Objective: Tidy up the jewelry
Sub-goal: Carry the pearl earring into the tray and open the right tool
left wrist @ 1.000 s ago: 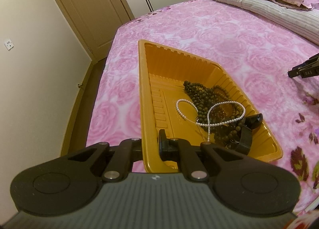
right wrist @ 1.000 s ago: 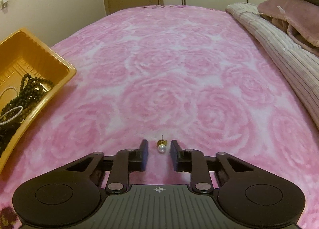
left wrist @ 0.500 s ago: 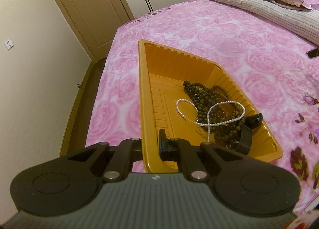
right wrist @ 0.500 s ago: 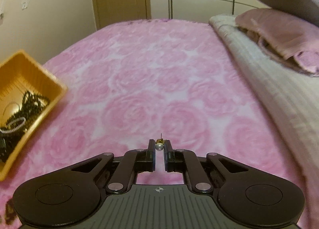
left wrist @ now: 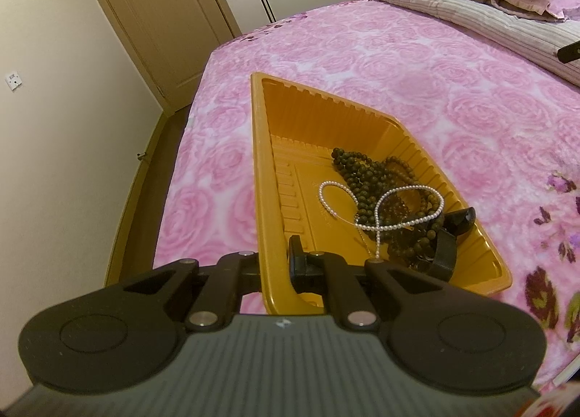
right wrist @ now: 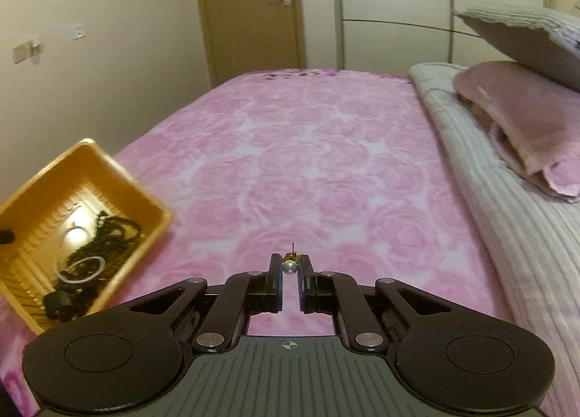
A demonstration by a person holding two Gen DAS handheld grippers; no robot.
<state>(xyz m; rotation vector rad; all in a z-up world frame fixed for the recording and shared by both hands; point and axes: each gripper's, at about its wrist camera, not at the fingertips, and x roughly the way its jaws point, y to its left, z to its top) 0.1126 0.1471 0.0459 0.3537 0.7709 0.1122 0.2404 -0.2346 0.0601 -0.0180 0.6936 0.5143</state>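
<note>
Between right gripper (right wrist: 289, 267) jaws: pearl earring (right wrist: 290, 266), post pointing up

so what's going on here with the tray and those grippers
A person is tidying jewelry on a bed with a handheld gripper in each hand. The left gripper is shut on the near rim of the orange tray, which already holds dark bead strands and a pearl strand. The right gripper has a pearl earring pinched in its jaws above the pink bedspread.

pearl earring (right wrist: 289, 267) now off the bedspread (right wrist: 326, 170), aloft
</note>
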